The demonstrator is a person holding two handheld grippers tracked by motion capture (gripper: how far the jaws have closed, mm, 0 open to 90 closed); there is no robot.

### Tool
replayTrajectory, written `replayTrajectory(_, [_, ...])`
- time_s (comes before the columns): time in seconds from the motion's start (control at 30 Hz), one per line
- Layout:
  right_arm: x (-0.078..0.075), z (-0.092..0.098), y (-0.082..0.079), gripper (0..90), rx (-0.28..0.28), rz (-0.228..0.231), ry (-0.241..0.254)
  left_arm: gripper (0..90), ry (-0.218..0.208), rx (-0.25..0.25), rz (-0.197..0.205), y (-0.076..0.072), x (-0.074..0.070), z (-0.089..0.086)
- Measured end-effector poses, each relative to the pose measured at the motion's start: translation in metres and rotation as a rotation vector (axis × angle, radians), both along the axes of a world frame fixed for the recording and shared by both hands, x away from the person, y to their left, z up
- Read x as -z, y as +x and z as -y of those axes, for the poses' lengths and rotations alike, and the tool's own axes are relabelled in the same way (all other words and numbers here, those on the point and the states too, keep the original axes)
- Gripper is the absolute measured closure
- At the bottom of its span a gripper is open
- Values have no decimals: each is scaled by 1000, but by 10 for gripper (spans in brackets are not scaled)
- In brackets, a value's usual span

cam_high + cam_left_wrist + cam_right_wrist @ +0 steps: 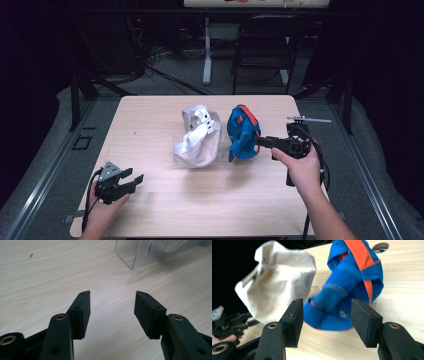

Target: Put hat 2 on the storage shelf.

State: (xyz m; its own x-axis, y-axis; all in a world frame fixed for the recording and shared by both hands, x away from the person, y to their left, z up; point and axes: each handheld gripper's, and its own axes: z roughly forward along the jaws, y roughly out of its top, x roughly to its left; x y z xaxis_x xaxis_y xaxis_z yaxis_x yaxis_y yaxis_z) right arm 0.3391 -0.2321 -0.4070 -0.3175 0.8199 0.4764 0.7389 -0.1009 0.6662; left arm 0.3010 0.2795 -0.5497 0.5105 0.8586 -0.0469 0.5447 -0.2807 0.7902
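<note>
Right gripper [261, 142]: jaws spread wide, nothing pinched; tips sit just beside the blue cap, which lies straight ahead of them on the surface [150, 200].
Left gripper [134, 180]: jaws apart and empty, resting low over bare wood, well away from both caps.
Blue cap [347, 287]: blue with an orange band, crumpled, directly ahead of the right gripper and filling the gap between its pads without being pressed.
White cap [279, 282]: cream fabric, just beyond and to one side of the blue cap as the right gripper sees it, apparently touching it.
Clear stand [135, 255]: transparent plastic ahead of the left gripper, under the white cap.
Step in hand: likely the approach to a grasp on the blue cap, or the moment just after letting it go.
Next move: if grasping, ease forward so a fold lies between the pads, then close.
Hard to make out: whether the blue cap has its own stand; the caps' far sides.
</note>
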Motion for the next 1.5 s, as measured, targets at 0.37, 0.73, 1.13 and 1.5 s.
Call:
replayTrajectory(0.37, [31, 2, -34, 435, 29, 86, -57, 469, -7, -3, 0, 0, 1, 0])
replayTrajectory(0.73, [71, 5, -62, 434, 43, 145, -123, 468, 0, -1, -2, 0, 1, 0])
replayTrajectory(1.13, [114, 4, -67, 451, 39, 117, -107, 465, 2, 6, 1, 1, 4, 3])
replayTrajectory(1.5, [140, -22, -67, 466, -26, 129, -199, 465, 3, 27, -13, 2, 7, 7])
